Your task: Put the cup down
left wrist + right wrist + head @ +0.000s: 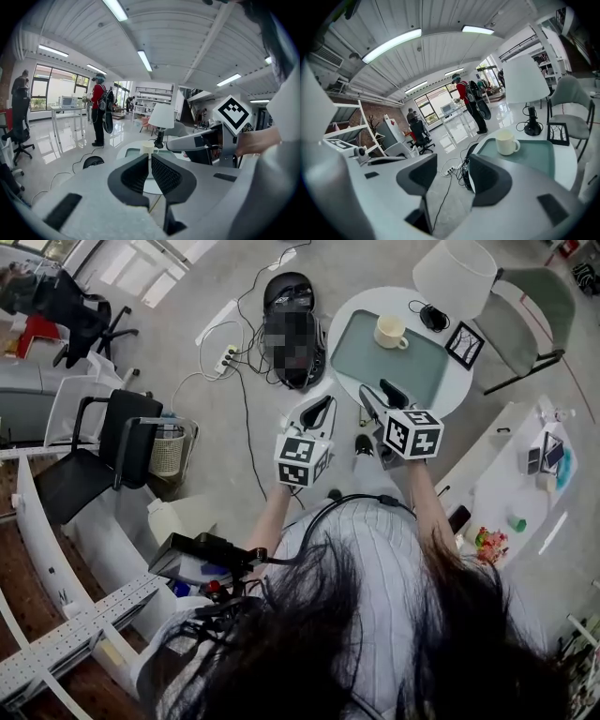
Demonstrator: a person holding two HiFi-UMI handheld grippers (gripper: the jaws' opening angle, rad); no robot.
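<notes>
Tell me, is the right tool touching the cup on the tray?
Apart. The right gripper view shows the right tool with jaws open and empty, and the cup standing on the tray well beyond them.

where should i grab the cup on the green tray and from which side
Probably pinch the wall of the cup over its open rim, coming from above on the side away from the handle. It stands upright and alone on the tray, so the rim is free.

A round white tabletop (367, 302) carries a green mat (412, 367); a cream cup (389, 331) stands upright on the mat's far part. At the mat's far right corner stands a white-shaded lamp (454, 274); just off the mat's right edge, a small black frame (464, 345).
</notes>
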